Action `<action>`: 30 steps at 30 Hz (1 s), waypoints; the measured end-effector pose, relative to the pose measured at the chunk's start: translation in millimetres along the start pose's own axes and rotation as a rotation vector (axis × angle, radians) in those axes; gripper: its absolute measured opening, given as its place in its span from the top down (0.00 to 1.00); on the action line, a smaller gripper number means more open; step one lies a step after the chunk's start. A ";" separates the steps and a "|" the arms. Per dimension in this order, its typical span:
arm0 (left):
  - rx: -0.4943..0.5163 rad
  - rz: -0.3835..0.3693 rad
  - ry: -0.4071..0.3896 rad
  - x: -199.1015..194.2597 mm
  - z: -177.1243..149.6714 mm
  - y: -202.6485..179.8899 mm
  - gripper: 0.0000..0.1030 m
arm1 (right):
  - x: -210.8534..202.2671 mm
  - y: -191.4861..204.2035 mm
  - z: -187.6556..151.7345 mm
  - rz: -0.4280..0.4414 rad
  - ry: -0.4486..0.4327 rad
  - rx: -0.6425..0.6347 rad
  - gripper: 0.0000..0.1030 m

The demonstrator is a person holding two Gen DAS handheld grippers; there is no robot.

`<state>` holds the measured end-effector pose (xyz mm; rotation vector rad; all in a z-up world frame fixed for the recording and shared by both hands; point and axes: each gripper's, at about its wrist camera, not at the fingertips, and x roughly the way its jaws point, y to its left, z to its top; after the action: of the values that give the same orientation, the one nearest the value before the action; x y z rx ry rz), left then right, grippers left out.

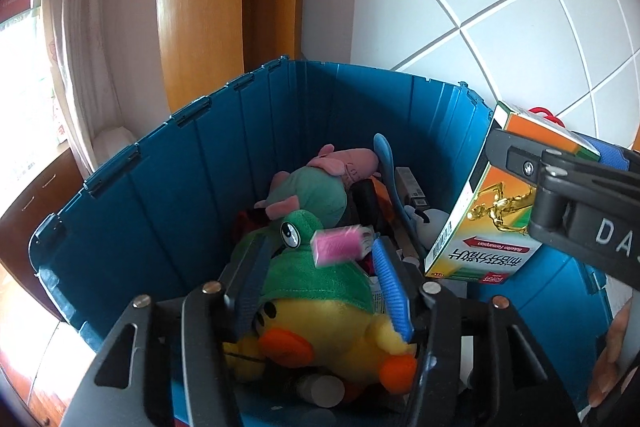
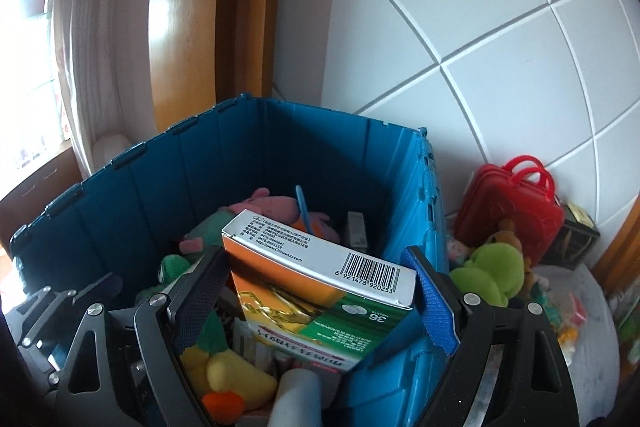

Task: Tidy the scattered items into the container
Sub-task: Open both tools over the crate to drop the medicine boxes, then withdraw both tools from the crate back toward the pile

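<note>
An open blue crate [image 1: 160, 187] [image 2: 120, 187] holds soft toys and small boxes. Over it my left gripper [image 1: 320, 247] stands open. A small pink box [image 1: 340, 245] is blurred between its fingertips, and neither pad grips it. My right gripper [image 2: 316, 259] [image 1: 560, 187] is shut on an orange and green carton [image 2: 320, 291] [image 1: 492, 211], held above the crate's right side with the barcode end forward. Part of the left gripper's frame [image 2: 60, 307] shows at the lower left of the right wrist view.
In the crate lie a yellow duck plush in a green hat [image 1: 320, 319], a pink pig plush [image 1: 320, 183] and a blue plastic tool [image 1: 386, 163]. Right of it are a red toy suitcase [image 2: 516, 211], a green plush [image 2: 492, 275], a dark box [image 2: 576, 239] and a white bag [image 2: 580, 327]. A tiled wall is behind.
</note>
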<state>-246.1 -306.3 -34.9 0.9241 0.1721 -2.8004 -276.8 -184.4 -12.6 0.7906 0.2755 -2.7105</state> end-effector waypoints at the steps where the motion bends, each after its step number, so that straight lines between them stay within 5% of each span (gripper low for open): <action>1: 0.002 -0.003 -0.003 -1.5 -1.2 -0.2 0.48 | 0.2 -0.3 -0.1 -0.003 0.000 0.002 0.14; 5: 0.000 -0.010 -0.010 -6.0 -3.3 0.0 0.45 | -2.0 -3.1 0.7 -0.026 -0.009 0.022 0.10; 7: 0.000 -0.013 -0.017 -9.3 -4.2 0.2 0.36 | -5.6 -5.2 1.9 -0.030 -0.020 0.035 0.01; 10: -0.004 -0.018 -0.032 -13.7 -3.9 0.0 0.27 | -12.5 -7.4 3.2 -0.029 -0.036 0.038 0.00; 23: -0.004 -0.047 -0.083 -45.1 -10.9 -22.6 0.26 | -72.9 -46.5 -11.7 -0.012 -0.147 0.087 0.00; 30: 0.048 -0.096 -0.138 -72.0 -10.6 -75.7 0.26 | -106.7 -98.1 -32.2 -0.057 -0.178 0.139 0.00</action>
<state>-199.3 -220.4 3.6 0.7470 0.1338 -2.9561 -208.7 -59.1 28.8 0.5793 0.0711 -2.8552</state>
